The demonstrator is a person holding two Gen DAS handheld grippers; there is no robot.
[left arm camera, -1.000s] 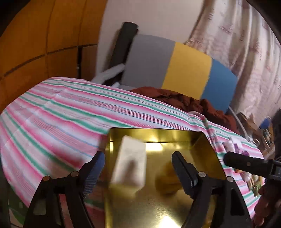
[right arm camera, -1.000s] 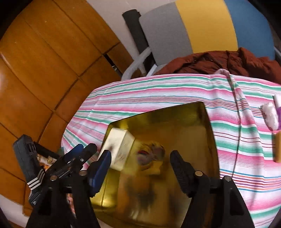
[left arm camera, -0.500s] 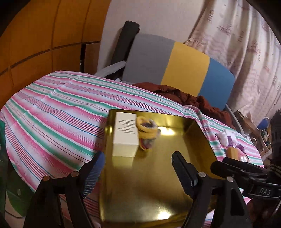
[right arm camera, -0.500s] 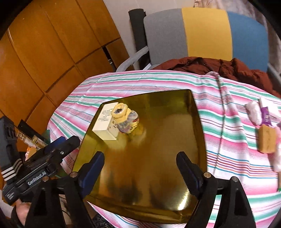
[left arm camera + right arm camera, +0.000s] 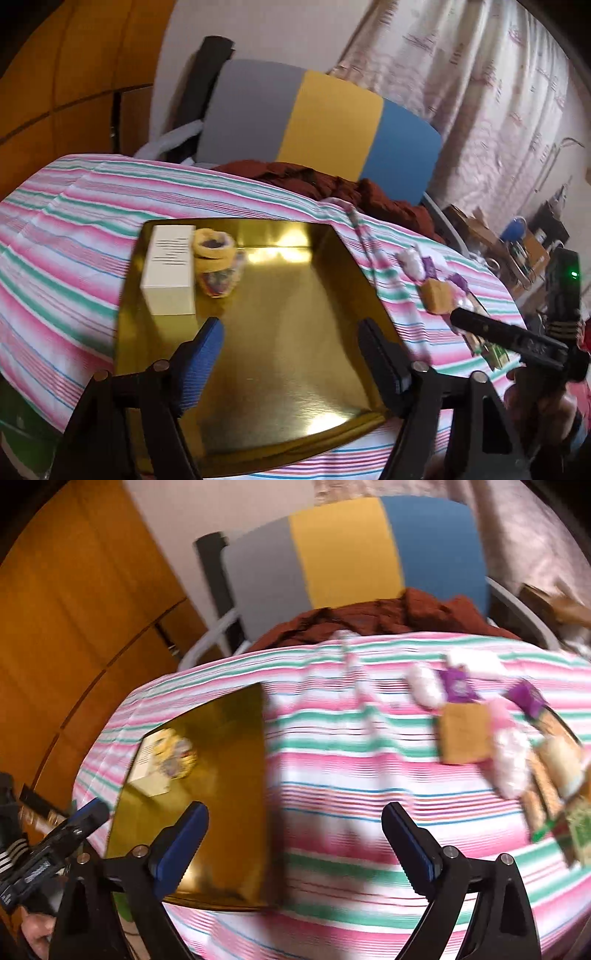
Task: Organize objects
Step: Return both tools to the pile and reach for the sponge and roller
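Gold tray (image 5: 295,332) sits on the striped tablecloth (image 5: 74,229), toward the left side of the table. It holds two things, both packed into its far-left corner: a white box (image 5: 170,269) lying flat with printed lines on top, and a small clear bag of coloured bits (image 5: 218,264) with yellow bands around it. Bag is touching or just beside the box's right side; blur keeps me from saying which. Rest of the tray floor is bare and reflective.

Left gripper (image 5: 291,354) hovers over the near half of the tray, fingers spread wide with nothing between them. Blue pad on one finger (image 5: 201,363) shows clearly.

Right gripper (image 5: 295,845) is over the cloth to the right of the tray, jaws wide apart and empty. Its left finger overlaps the tray's near-right edge in the right wrist view; the frame is motion-blurred.

Loose items lie on the cloth well right of the tray, none in a container: white puffy packets (image 5: 424,685), purple sachets (image 5: 458,685), a tan square block (image 5: 465,733), more wrapped snacks (image 5: 554,771) at the far right. Too blurred for detail.

Behind the table: a chair with grey, yellow and blue back (image 5: 317,122), dark red cloth (image 5: 332,184) heaped on it.
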